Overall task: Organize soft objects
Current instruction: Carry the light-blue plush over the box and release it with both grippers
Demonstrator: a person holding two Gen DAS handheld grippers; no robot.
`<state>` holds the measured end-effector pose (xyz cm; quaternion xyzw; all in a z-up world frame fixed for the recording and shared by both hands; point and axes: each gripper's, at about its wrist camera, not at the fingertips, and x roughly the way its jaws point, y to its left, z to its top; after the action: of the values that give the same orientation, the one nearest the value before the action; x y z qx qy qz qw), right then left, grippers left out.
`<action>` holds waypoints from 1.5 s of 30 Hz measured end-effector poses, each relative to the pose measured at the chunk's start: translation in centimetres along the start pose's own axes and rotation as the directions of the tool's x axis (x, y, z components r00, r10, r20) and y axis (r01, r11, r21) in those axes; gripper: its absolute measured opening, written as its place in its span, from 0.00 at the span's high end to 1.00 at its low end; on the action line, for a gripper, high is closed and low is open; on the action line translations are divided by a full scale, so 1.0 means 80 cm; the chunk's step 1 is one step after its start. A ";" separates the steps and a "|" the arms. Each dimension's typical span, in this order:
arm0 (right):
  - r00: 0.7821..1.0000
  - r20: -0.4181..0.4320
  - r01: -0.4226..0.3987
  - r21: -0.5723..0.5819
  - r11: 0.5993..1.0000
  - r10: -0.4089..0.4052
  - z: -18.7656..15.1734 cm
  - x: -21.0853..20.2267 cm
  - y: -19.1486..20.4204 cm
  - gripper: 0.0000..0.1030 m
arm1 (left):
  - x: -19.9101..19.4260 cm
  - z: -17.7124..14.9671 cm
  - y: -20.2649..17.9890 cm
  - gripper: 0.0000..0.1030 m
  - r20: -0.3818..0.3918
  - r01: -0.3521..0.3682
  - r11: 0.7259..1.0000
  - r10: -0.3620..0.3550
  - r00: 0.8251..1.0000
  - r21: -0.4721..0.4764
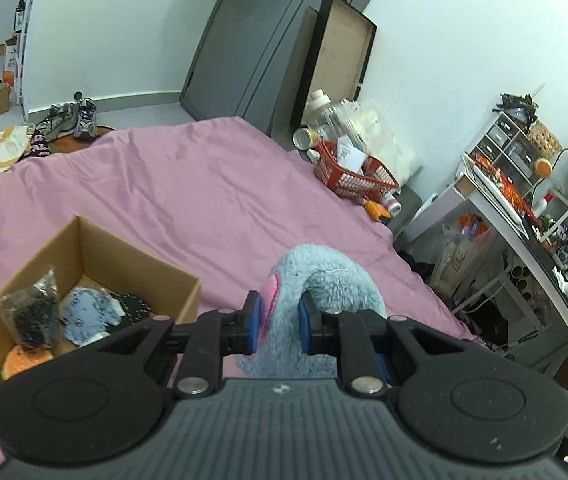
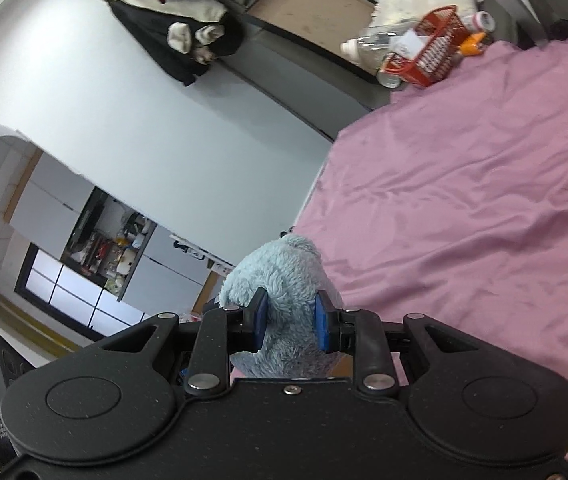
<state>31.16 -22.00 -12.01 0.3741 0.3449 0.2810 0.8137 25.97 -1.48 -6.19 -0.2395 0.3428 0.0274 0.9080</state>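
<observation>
The fluffy blue plush toy is squeezed in the closed jaws of both the left gripper and the right gripper, above the pink bed. It is judged soft, light and squashy, so thick fluffy parts are best pinched, and the cardboard box is near.

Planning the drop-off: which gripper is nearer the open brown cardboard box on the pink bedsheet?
Left. The left gripper, shut on the fluffy blue plush toy, sits just right of the cardboard box. The right gripper also grips plush; no box shows in its view.
</observation>
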 end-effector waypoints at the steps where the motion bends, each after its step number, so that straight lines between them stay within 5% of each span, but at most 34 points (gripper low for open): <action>1: 1.000 0.002 -0.007 -0.007 1.000 0.007 -0.002 0.003 0.003 0.76 | -0.003 0.001 0.004 0.82 0.006 -0.001 1.000 0.001 1.000 -0.003; 17: 0.997 -0.034 -0.075 -0.117 0.990 0.072 -0.044 0.046 0.040 0.73 | -0.025 0.015 0.078 0.84 0.052 -0.017 0.998 0.020 0.998 -0.060; 36: 0.994 -0.074 0.057 -0.263 0.963 -0.079 -0.077 0.096 0.065 0.68 | 0.021 0.010 0.173 0.86 -0.023 0.015 0.979 -0.020 1.000 -0.204; 45: 0.990 -0.073 0.103 -0.217 0.971 -0.122 -0.072 0.099 0.059 0.67 | 0.063 -0.005 0.192 0.86 -0.065 0.020 0.975 -0.035 0.997 -0.220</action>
<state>30.52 -11.28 -13.76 0.2523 0.3681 0.2854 0.8481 26.31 11.31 -16.08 -0.3438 0.3653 0.0444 0.8639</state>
